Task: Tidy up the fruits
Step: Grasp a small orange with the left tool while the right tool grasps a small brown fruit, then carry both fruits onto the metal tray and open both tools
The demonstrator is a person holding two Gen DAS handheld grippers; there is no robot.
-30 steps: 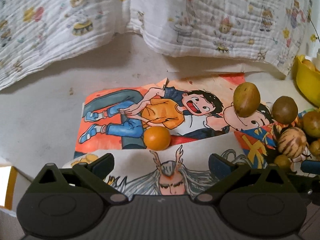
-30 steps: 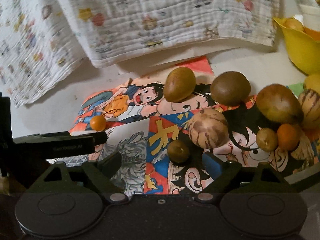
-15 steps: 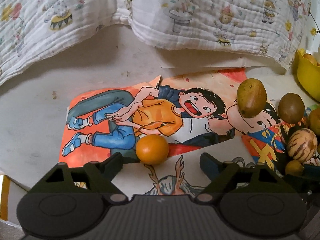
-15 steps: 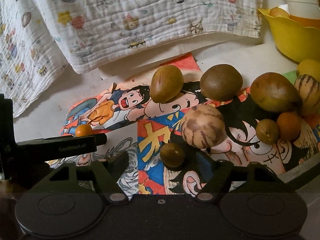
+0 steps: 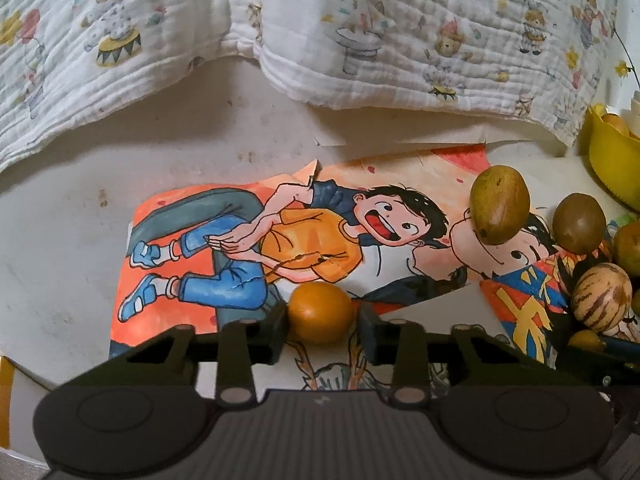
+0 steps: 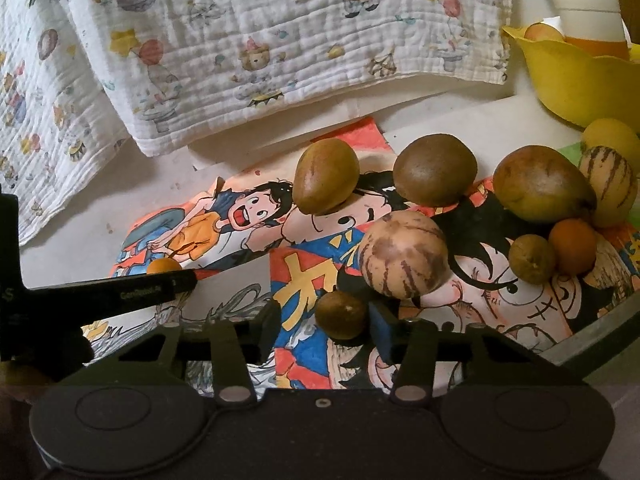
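The left claw [image 5: 322, 330] is closing, its jaws pressing on a small orange fruit [image 5: 320, 312] lying between them on the worktop [image 5: 60, 248]. The right claw [image 6: 320, 330] is closing too, a small brown fruit [image 6: 341, 315] sitting between its jaws, nearer the right one, not yet pinched.

The yellow bowl [image 5: 612, 160] is cut off by the right edge of the left wrist view; its contents are only partly visible. In the right wrist view, the left claw's finger [image 6: 120, 290] hides most of the small orange fruit [image 6: 163, 266].
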